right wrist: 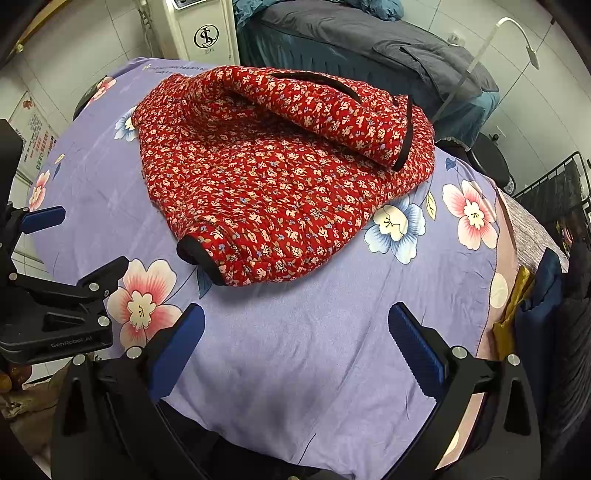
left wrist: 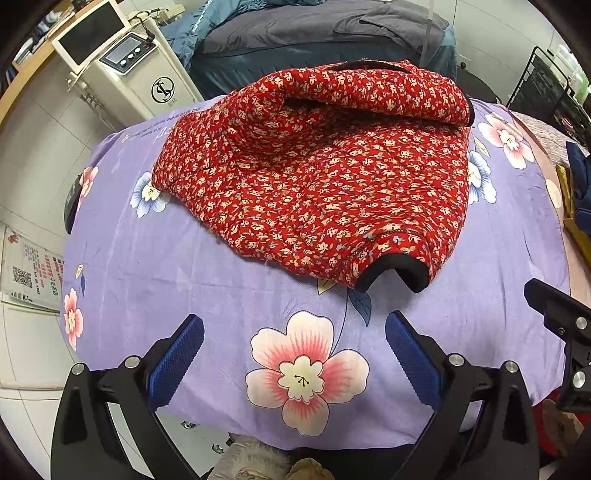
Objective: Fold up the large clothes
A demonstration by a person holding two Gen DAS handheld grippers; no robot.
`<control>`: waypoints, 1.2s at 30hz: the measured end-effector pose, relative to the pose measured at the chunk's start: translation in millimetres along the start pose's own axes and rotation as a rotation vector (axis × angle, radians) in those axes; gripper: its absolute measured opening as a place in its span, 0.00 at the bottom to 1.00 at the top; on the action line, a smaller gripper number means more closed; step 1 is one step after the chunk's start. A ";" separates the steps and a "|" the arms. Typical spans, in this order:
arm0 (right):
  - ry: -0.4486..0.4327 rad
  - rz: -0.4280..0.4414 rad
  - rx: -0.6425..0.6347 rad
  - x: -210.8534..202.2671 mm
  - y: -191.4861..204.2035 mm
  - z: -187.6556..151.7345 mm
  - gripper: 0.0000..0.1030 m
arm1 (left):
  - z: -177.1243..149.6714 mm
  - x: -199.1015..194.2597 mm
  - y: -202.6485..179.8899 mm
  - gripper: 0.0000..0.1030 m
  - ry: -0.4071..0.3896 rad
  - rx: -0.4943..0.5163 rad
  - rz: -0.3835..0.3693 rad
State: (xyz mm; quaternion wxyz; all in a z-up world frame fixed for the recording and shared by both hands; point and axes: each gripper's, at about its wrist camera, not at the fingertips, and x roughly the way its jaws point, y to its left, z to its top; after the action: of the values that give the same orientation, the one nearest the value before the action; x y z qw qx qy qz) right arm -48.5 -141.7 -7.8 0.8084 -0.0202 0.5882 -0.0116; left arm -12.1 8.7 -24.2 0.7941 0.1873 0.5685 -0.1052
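Quilted red floral jacket lies partly folded on a lilac flower-print sheet, occupying the upper centre of the left wrist frame. One sleeve is laid across the top of the body, its black-trimmed end at upper right. A second black-edged cuff rests on the sheet at the garment's near edge, right of centre. In the right wrist view the same jacket fills the upper centre, with the near cuff at its lower left corner and the folded-over sleeve cuff at the upper right.

Left gripper: jaws spread wide, blue pads apart, nothing between them; it sits over bare sheet and a large pink printed flower at the bottom of the frame, near the cuff but clear of it.

Right gripper: jaws likewise spread wide and empty, over plain sheet at the bottom of the frame, apart from the jacket. The left gripper shows at the left edge of this view.

Surroundings: a white machine with a screen at upper left, a bed with grey bedding beyond the sheet at top centre, and a black wire rack at upper right.
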 end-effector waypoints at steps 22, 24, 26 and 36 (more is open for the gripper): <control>0.025 0.033 -0.030 18.2 -6.4 14.3 0.96 | 13.1 21.5 -5.2 0.94 0.050 0.007 0.019; 0.025 0.037 -0.041 21.2 -5.7 14.7 0.96 | 13.9 24.3 -5.2 0.94 0.057 0.006 0.020; 0.028 0.038 -0.058 24.9 -4.8 14.5 0.96 | 14.2 27.7 -4.7 0.94 0.063 0.005 0.022; 0.002 0.165 -0.132 42.4 -4.2 29.8 0.95 | -2.7 65.0 22.4 0.94 0.174 -0.055 0.112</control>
State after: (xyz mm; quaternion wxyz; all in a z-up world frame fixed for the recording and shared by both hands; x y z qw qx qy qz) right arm -7.2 -147.1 -38.7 0.8028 -0.0252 0.5883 0.0937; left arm 15.7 33.2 -82.2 0.7512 0.2054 0.6267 -0.0281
